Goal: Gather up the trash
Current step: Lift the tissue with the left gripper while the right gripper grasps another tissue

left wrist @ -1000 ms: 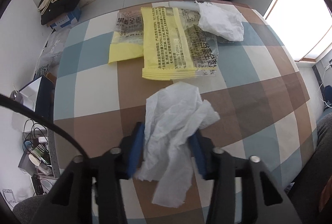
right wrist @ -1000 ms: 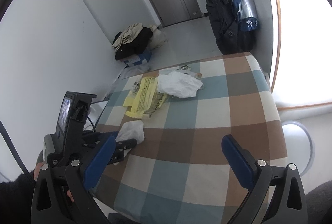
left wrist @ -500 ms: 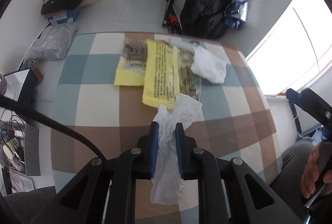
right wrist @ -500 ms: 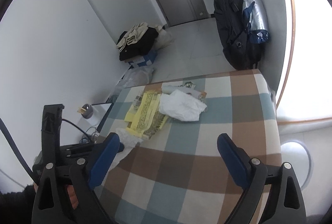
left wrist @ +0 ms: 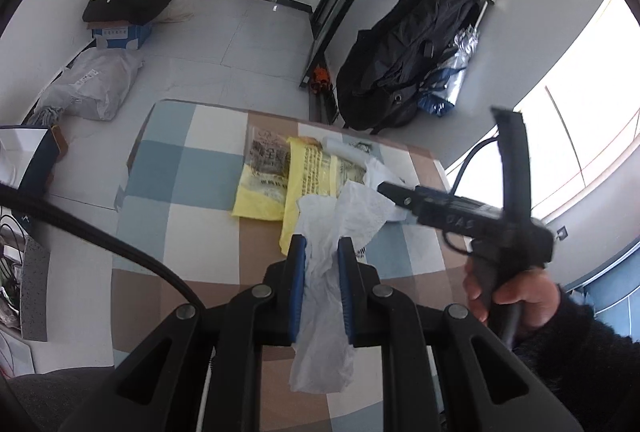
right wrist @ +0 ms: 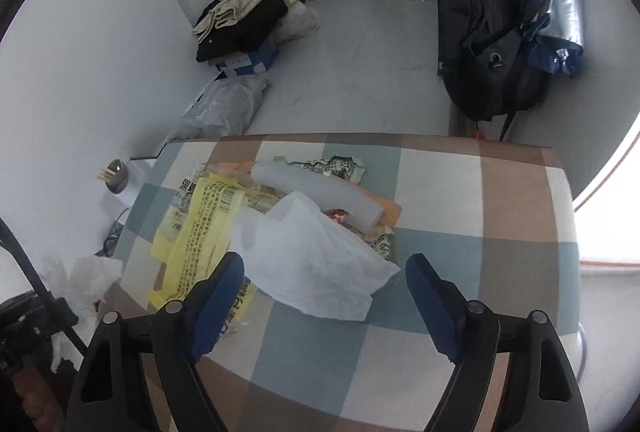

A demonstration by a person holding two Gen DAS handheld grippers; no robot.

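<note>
On checked table (right wrist: pixel 500 192), two tissues, two yellow wrappers.

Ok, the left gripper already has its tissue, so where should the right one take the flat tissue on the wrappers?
Probably the near corner of the flat tissue, coming in low from the near side. That edge hangs off the wrappers onto the cloth, right between the open right gripper fingers.

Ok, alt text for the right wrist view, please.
The open right gripper hovers over a white tissue lying on yellow wrappers and other packaging on a checked table. Bags and clothes sit on the floor beyond.
</note>
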